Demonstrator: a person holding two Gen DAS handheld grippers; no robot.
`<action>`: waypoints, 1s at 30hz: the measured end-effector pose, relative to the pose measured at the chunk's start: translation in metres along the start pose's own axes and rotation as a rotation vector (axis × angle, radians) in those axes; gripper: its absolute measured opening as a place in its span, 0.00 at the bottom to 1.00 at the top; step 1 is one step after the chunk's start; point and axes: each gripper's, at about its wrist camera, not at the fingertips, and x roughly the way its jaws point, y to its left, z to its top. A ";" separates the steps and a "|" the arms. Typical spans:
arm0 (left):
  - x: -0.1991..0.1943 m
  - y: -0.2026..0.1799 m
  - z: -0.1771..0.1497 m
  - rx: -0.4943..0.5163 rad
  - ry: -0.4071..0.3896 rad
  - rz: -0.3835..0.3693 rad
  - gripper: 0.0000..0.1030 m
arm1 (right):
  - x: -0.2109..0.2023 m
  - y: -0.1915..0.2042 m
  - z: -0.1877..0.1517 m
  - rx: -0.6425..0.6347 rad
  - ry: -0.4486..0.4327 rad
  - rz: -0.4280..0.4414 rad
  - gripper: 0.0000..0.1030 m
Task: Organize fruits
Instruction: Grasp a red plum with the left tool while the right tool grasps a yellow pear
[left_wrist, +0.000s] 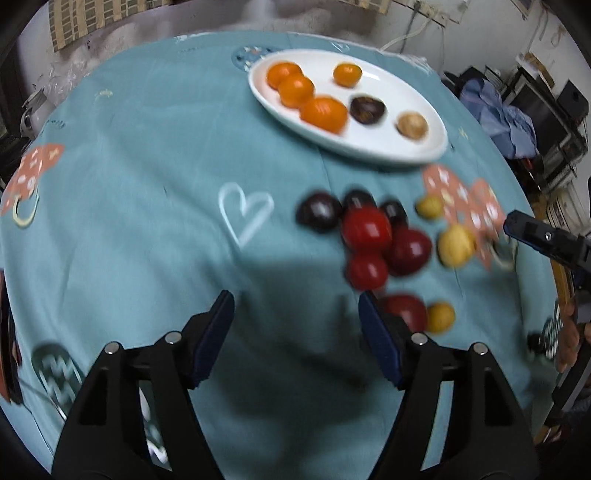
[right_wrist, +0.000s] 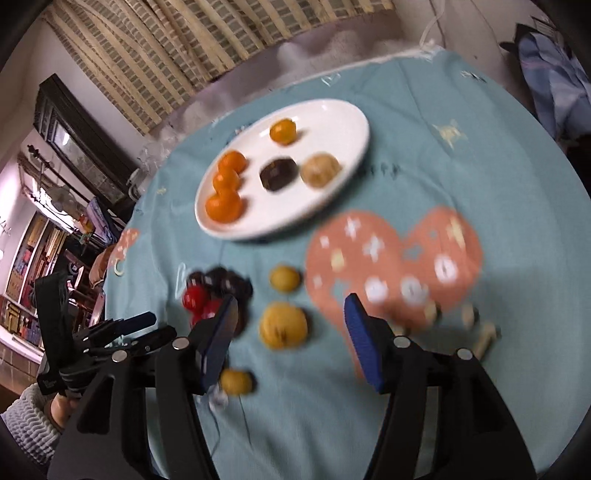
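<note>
Left wrist view: left gripper hovering wide open and empty over bare cloth. Loose fruit just ahead and to the right: dark plums, red fruits, yellow ones, all bunched and touching. One more red fruit and a small yellow one right beside the right finger. Plate farther off, already carrying four oranges, one dark fruit, one tan fruit. Risk judged from this: closing on a packed cluster likely to nudge neighbours and send round fruit rolling toward the edge; finger close enough to knock the near red fruit sideways. Heavy blur, so exact contacts hard to tell.

Right wrist view: right gripper also spread open, holding nothing, aimed at a big yellow fruit lying between the fingers' line but apart from them. Smaller yellow fruits beyond and near the left finger. Left gripper's tool near on the left. Likely trouble: collision between tools near the cluster, or a smooth fruit squirting out of an off-centre pinch.
</note>
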 end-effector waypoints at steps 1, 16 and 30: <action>-0.001 -0.005 -0.006 0.015 0.002 -0.002 0.70 | -0.003 -0.001 -0.008 0.009 0.003 -0.011 0.59; 0.005 -0.053 -0.008 0.129 0.007 -0.072 0.81 | -0.035 -0.015 -0.049 0.071 0.022 -0.063 0.59; 0.018 -0.048 -0.008 0.110 0.037 -0.169 0.41 | -0.034 -0.003 -0.057 0.006 0.040 -0.058 0.59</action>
